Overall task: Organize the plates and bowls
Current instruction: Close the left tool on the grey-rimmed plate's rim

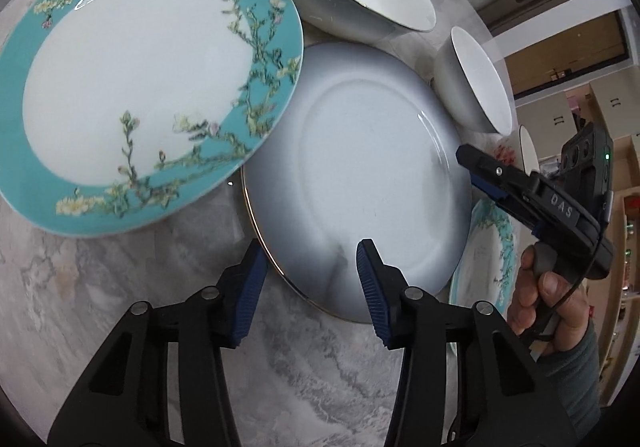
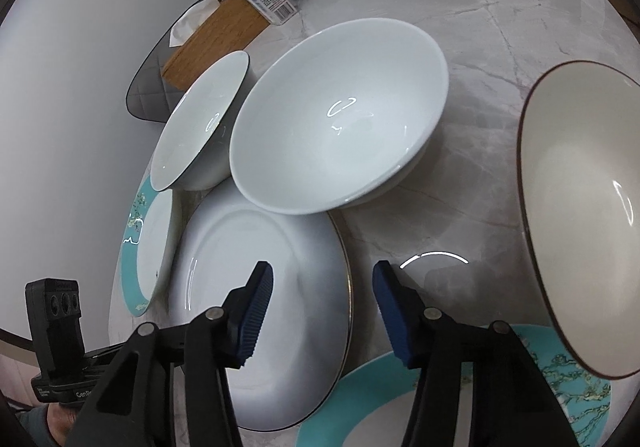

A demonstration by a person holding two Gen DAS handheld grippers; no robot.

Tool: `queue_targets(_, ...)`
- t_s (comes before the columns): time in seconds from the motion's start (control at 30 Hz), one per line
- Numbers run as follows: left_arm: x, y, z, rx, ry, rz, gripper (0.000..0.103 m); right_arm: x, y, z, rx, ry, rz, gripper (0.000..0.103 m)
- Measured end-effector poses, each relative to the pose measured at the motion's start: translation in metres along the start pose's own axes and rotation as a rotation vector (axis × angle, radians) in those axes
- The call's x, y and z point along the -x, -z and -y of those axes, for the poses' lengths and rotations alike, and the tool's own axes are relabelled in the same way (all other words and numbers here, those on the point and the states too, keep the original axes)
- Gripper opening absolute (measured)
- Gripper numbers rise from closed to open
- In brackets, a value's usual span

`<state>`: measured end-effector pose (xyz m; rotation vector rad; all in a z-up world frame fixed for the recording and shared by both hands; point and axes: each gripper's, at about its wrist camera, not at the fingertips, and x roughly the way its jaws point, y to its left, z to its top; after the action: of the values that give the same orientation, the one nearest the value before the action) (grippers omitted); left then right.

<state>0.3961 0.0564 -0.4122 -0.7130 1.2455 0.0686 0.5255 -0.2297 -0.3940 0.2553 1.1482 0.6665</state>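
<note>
Two hand-held grippers close in on one white plate (image 1: 360,175) from opposite sides of the marble desk (image 1: 120,287). The left hand-held gripper (image 1: 312,287) has its jaws spread wide and holds nothing; the near rim of the plate, with its thin gold edge, sits between the blue pads (image 1: 372,287), a placing that reads as lining up for a pinch on the rim. The right hand-held gripper (image 2: 324,311) is likewise wide open and empty, straddling the plate's opposite edge, so both may be meant to steady or lift it together. That white plate is partly tucked under a teal floral plate (image 1: 132,87), which overlaps its left side, and a large white bowl (image 2: 336,119) seems to rest on or against its far rim, with a smaller white bowl (image 2: 200,123) just beside. A second teal plate (image 2: 440,407) lies under the right hand-held gripper, and a cream dark-rimmed bowl (image 2: 584,223) stands to its right. Since the crockery overlaps, I judge sorting is barely begun; pulling the white plate could disturb the bowl leaning on it.
</note>
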Motion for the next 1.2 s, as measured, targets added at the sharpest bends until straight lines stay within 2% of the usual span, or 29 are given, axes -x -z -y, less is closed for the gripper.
queue_targets(0.13, -0.001, -0.006, -0.005, 0.060, 0.041, 0.017, 0.043, -0.004, -0.004, -0.003, 0.022, -0.002, -0.011, 0.054)
queue_targets(0.23, 0.001, -0.010, -0.011, 0.081, 0.033, 0.040, 0.043, -0.006, -0.008, -0.004, 0.026, -0.003, -0.013, 0.054)
queue_targets(0.33, 0.002, -0.012, -0.014, 0.097, 0.037, 0.047, 0.043, -0.011, -0.009, -0.008, 0.064, 0.023, -0.036, 0.036)
queue_targets(0.37, 0.001, -0.013, -0.012, 0.093, 0.034, 0.048, 0.043, -0.011, -0.010, -0.010, 0.074, 0.036, -0.042, 0.034)
queue_targets(0.4, 0.001, -0.014, -0.011, 0.091, 0.020, 0.052, 0.040, -0.012, -0.010, -0.011, 0.081, 0.046, -0.049, 0.033)
queue_targets(0.43, 0.002, -0.014, -0.011, 0.092, 0.005, 0.054, 0.031, -0.012, -0.011, -0.012, 0.090, 0.060, -0.057, 0.029)
queue_targets(0.5, 0.003, -0.014, -0.017, 0.097, -0.025, 0.061, 0.019, -0.012, -0.012, -0.010, 0.096, 0.067, -0.063, 0.029)
queue_targets(0.53, 0.004, -0.015, -0.022, 0.108, -0.011, 0.062, 0.018, -0.011, -0.012, -0.009, 0.090, 0.067, -0.065, 0.028)
queue_targets(0.67, 0.006, -0.017, -0.027, 0.110, -0.001, 0.053, 0.017, -0.011, -0.011, -0.012, 0.079, 0.095, -0.081, 0.028)
queue_targets(0.83, 0.004, -0.021, -0.028, 0.108, 0.003, 0.033, 0.017, -0.007, -0.007, -0.006, 0.026, 0.089, -0.087, 0.028)
queue_targets(1.2, 0.012, -0.007, -0.026, 0.077, -0.007, 0.029, 0.017, 0.006, 0.015, -0.007, -0.023, 0.094, -0.071, 0.026)
